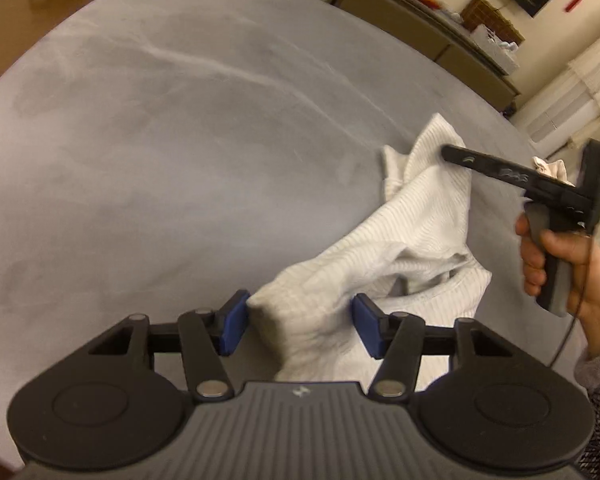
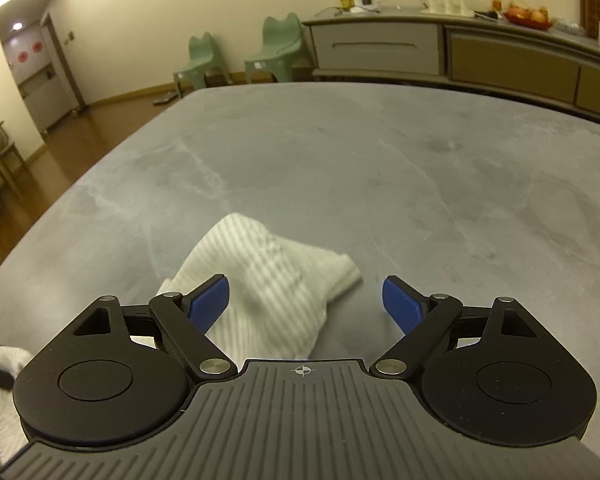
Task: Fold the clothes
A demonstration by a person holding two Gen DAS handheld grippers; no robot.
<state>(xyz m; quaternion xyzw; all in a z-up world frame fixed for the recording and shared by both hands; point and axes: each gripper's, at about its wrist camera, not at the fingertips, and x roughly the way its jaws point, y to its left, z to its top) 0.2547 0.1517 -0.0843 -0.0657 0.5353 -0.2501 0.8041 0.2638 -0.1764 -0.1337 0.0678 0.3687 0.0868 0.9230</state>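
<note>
A white ribbed knit garment [image 1: 416, 232] lies crumpled on the grey table [image 1: 160, 160], at the right of the left wrist view. My left gripper [image 1: 300, 326] is open, its blue pads [image 1: 232, 324] on either side of a bunched fold of the garment. The right gripper [image 1: 448, 154] shows from the side in that view, held by a hand above the garment's far end. In the right wrist view my right gripper [image 2: 306, 306] is open, with a corner of the garment [image 2: 276, 280] lying between and under its fingers [image 2: 208, 304].
A long grey sideboard [image 2: 440, 52] with bottles, fruit and boxes runs behind the table. Two green chairs [image 2: 276, 48] stand on the wooden floor at the far side. The table's left edge [image 2: 80, 184] drops to the floor.
</note>
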